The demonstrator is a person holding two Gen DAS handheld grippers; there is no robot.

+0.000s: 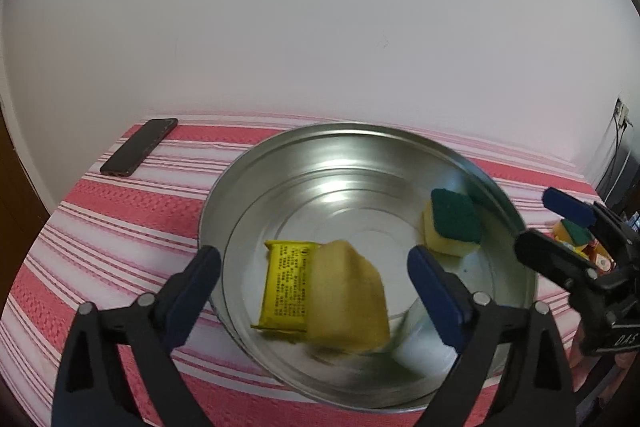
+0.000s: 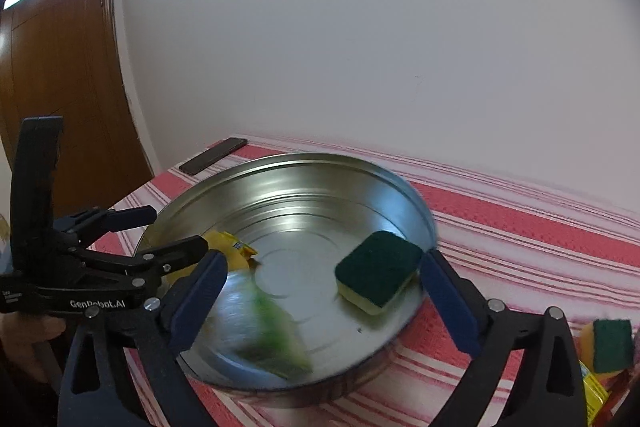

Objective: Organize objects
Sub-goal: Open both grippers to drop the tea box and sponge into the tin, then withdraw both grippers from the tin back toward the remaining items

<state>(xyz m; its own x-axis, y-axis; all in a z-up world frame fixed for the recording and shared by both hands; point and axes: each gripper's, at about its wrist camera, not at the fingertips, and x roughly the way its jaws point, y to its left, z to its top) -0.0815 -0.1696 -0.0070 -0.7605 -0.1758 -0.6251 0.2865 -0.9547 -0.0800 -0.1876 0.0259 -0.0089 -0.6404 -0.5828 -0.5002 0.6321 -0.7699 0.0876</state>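
Fingers (image 1: pixel 436 301) of the left gripper (image 1: pixel 316 291) spread wide, nothing between the pads, hovering over the round metal basin (image 1: pixel 400 143). Right gripper (image 2: pixel 320 301) likewise wide open and empty, above the near rim. Inside the basin: a yellow packet (image 1: pixel 280 291) at the left, a blurred pale wrapper (image 1: pixel 348 303) overlapping it (contents unreadable), and a green-topped yellow sponge (image 1: pixel 454 223) at the right wall. On the red-striped tablecloth (image 1: pixel 100 219), a dark phone (image 1: pixel 140 146) well apart; another sponge (image 2: pixel 610 345) outside the basin.
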